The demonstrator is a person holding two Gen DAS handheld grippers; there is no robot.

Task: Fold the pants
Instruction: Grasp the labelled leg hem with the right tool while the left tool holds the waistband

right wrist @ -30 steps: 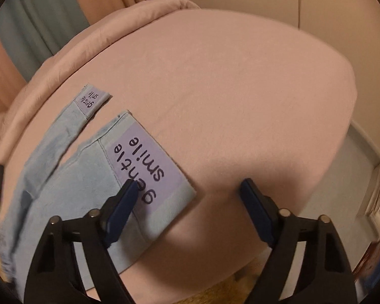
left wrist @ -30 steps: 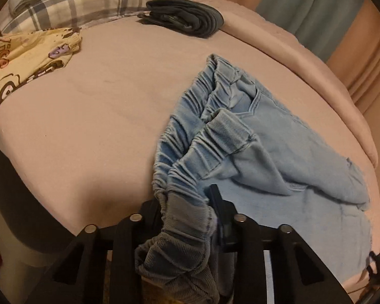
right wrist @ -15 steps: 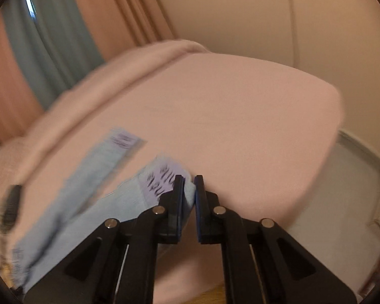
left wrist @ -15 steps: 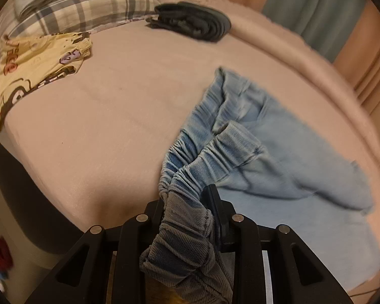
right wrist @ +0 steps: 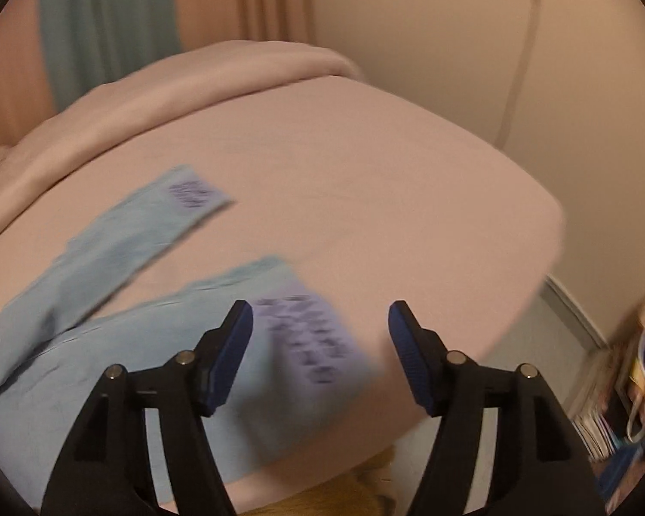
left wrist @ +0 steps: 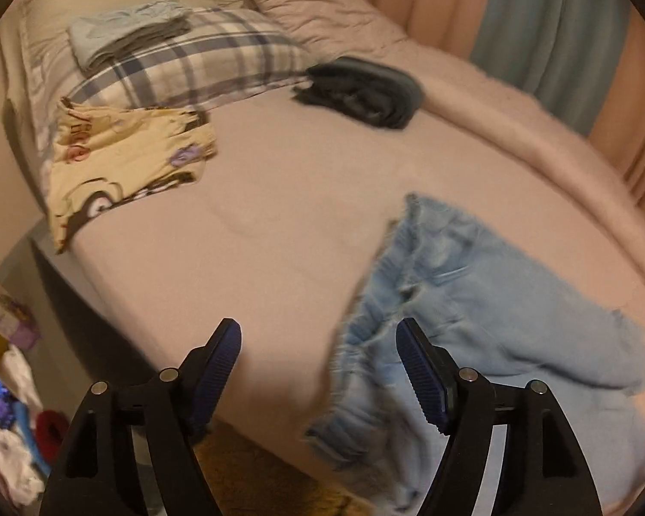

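Light blue denim pants (left wrist: 486, 314) lie on the pink bed (left wrist: 279, 223), their gathered waistband near the front edge in the left wrist view. My left gripper (left wrist: 318, 344) hangs above the waistband with its jaws opening and nothing pressed between the pads. In the right wrist view the two pant legs (right wrist: 120, 301) stretch to the left, each ending in a lilac printed cuff (right wrist: 314, 339). My right gripper (right wrist: 320, 322) is above the nearer cuff, jaws opening, the pads clear of the cloth. Both views are blurred by motion.
A yellow printed garment (left wrist: 124, 159), a plaid pillow (left wrist: 193, 69) with folded clothes (left wrist: 124, 34) on it and a dark folded garment (left wrist: 361, 90) lie at the bed's far side. Curtains (left wrist: 559, 21) hang behind. Clutter sits on the floor (left wrist: 4, 387) at left and by the wall (right wrist: 623, 387) at right.
Both grippers have let go: the left released the waistband, the right released the cuff it pinched half a second ago. Both have risen, and the pants dropped back on the bed.
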